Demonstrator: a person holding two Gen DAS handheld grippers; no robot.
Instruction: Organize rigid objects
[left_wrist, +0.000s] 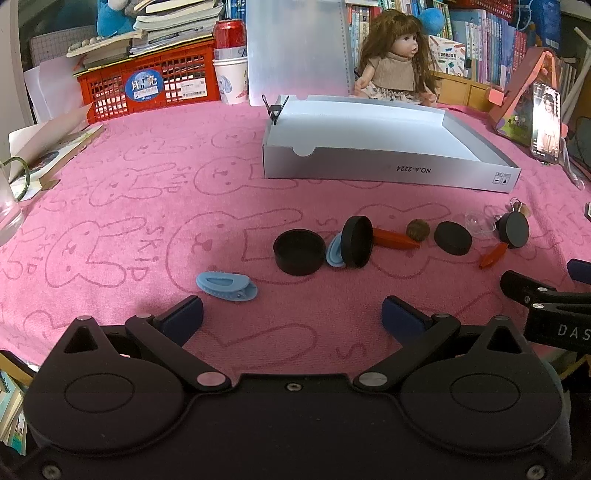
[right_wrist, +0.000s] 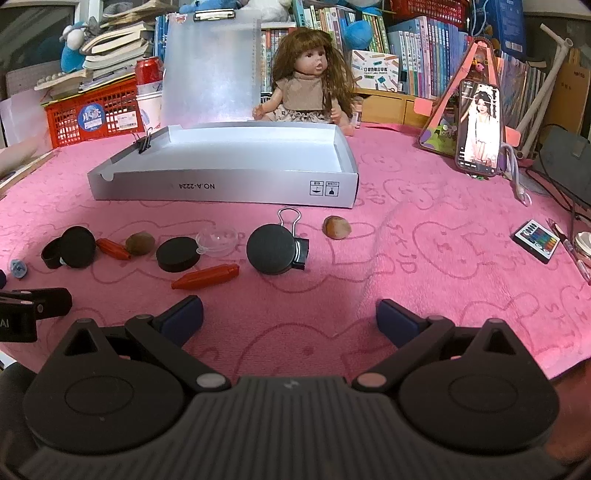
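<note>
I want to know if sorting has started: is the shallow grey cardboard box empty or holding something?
Empty as far as visible: the shallow grey cardboard box shows only bare white floor; the near wall hides the front strip.

Each tool, left (left_wrist: 291, 314) and right (right_wrist: 290, 314), was matte black with silver pivot screws and dark-blue finger pads (left_wrist: 184, 317).
</note>
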